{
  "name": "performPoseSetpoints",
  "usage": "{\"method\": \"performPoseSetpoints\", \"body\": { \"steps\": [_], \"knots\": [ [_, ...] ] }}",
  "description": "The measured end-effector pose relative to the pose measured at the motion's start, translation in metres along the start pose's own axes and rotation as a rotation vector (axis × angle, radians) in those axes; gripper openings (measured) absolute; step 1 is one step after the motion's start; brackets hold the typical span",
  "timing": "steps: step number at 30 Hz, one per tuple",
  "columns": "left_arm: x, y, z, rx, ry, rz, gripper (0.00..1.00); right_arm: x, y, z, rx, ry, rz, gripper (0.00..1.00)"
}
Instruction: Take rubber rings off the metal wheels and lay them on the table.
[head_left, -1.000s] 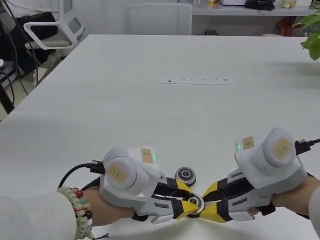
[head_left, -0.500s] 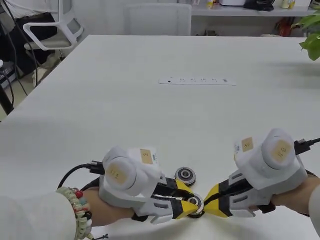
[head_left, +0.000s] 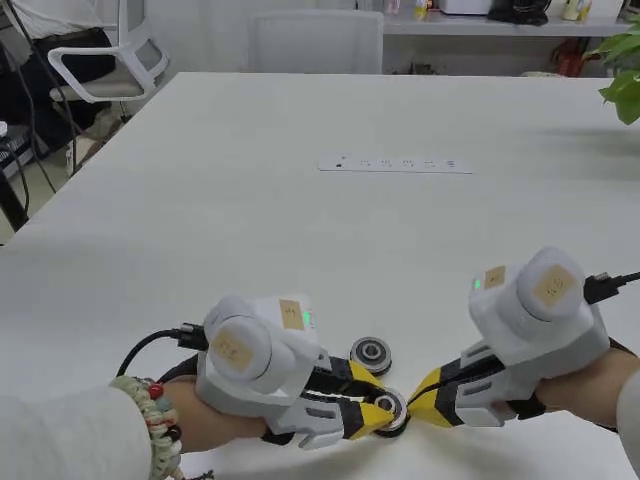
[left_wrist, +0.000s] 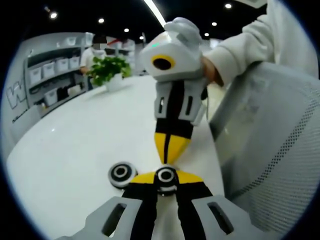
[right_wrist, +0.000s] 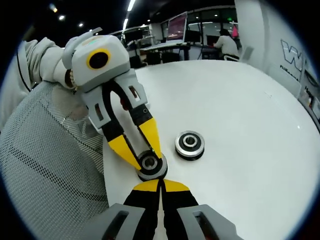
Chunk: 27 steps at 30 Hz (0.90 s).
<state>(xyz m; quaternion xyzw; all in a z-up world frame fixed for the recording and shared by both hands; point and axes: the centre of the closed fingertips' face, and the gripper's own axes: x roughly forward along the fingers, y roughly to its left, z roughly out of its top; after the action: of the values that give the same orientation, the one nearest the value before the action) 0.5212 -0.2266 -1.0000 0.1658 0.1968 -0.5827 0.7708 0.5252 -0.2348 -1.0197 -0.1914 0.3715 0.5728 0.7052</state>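
A broad white table (head_left: 300, 220) is seen, with the work set at its near edge, close to the person.

The left gripper (left_wrist: 166, 178), white-bodied with black arms and yellow tips, is reached in from the person's left. Its jaws are clamped from two sides on a small round metal wheel with a dark rim (right_wrist: 151, 164), which is held face up at or just above the tabletop.

The right gripper (right_wrist: 161, 186), of the same make, is pointed at the left one almost in line, tip towards tip. Its jaws are brought together, with hardly a slit between them, and their yellow points are set against the near edge of the held wheel. The wheel therefore lies straight ahead of the right jaws, touching them. This is judged to be the relation on which the coming peel turns. Whether a lip of the black rubber ring (right_wrist: 161, 171) is already pinched cannot be told.

A second round metal wheel with its dark ring on (head_left: 371, 352) is left flat on the table just beyond the held one, apart from both grippers. No loose ring is seen laid on the table.
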Motion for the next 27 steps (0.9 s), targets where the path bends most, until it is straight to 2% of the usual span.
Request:
{"method": "performPoseSetpoints", "body": {
  "steps": [4, 11, 17, 19, 27],
  "knots": [
    [-0.0002, -0.0005, 0.0, 0.0, -0.002, -0.004, 0.15, 0.0, -0.0008, 0.0001, 0.102, -0.007, 0.012, 0.0],
    [-0.0011, -0.0014, -0.0006, 0.007, -0.004, -0.014, 0.15, -0.0028, -0.0015, 0.0027, 0.25, -0.057, 0.052, 0.0],
    [-0.0013, -0.0016, -0.0007, 0.018, -0.004, -0.014, 0.15, -0.0038, 0.0008, 0.003, 0.292, -0.069, 0.065, 0.0],
    [-0.0014, -0.0016, -0.0008, 0.02, -0.004, -0.014, 0.15, -0.0051, 0.0024, 0.0067, 0.322, -0.089, 0.085, 0.0],
    [-0.0016, -0.0017, -0.0007, 0.03, -0.009, -0.013, 0.14, -0.0061, 0.0023, 0.0072, 0.371, -0.094, 0.092, 0.0]
  ]
}}
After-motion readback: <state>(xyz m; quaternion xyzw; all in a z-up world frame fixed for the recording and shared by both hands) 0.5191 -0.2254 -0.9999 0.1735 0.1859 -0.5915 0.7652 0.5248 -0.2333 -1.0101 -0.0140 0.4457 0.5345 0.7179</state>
